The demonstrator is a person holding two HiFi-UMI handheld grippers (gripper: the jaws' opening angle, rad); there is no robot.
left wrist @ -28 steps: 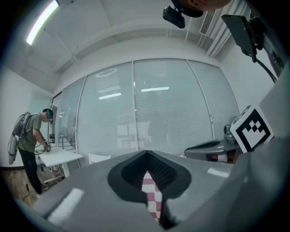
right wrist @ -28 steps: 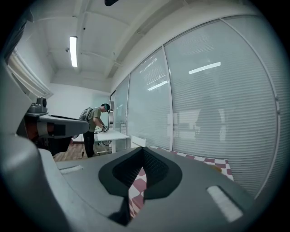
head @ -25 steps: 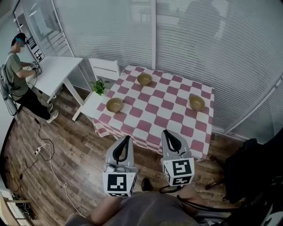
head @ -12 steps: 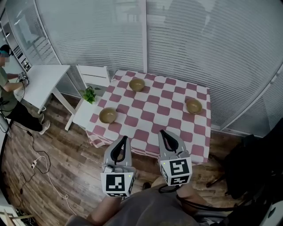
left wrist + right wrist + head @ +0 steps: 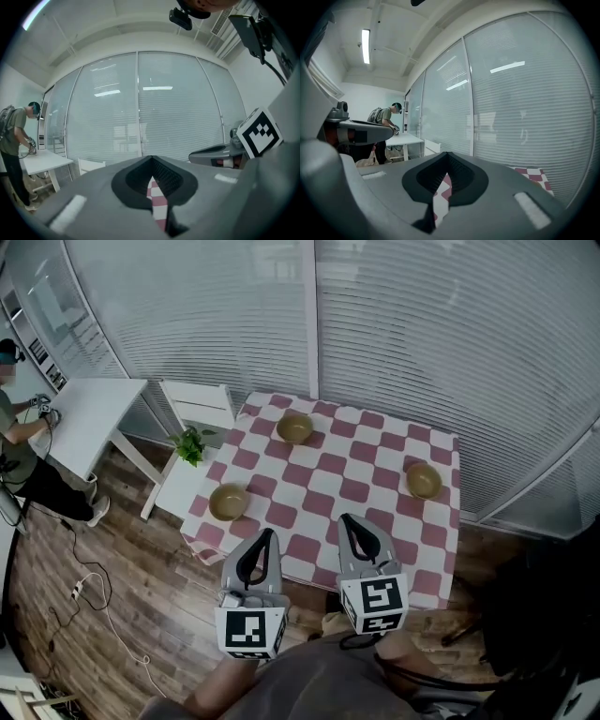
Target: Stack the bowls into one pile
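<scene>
**A:** What lies nearest, at the bottom of the head view?

**B:** I hold the left gripper (image 5: 270, 533) and the right gripper (image 5: 347, 518) side by side at lower centre. Both point at the table (image 5: 349, 465). Each gripper's jaws are closed tip to tip, with nothing between them. In each gripper view only a sliver of checked cloth shows through the gap behind the tips.

**A:** And the bowls?

**B:** There are three, all well apart on the red-and-white checked cloth, none stacked. The near bowl (image 5: 229, 502) sits at centre left, just beyond my left gripper. The right bowl (image 5: 423, 480) sits near the table's right edge. The far bowl (image 5: 294, 427) sits towards the table's back edge.

**A:** Beyond the table?

**B:** A potted plant (image 5: 190, 443) stands just beside its left edge, and a white desk (image 5: 84, 418) stands further left. A person (image 5: 14, 427) stands at that desk, at the upper left. Slatted blinds (image 5: 422, 334) fill the top of the frame.
</scene>
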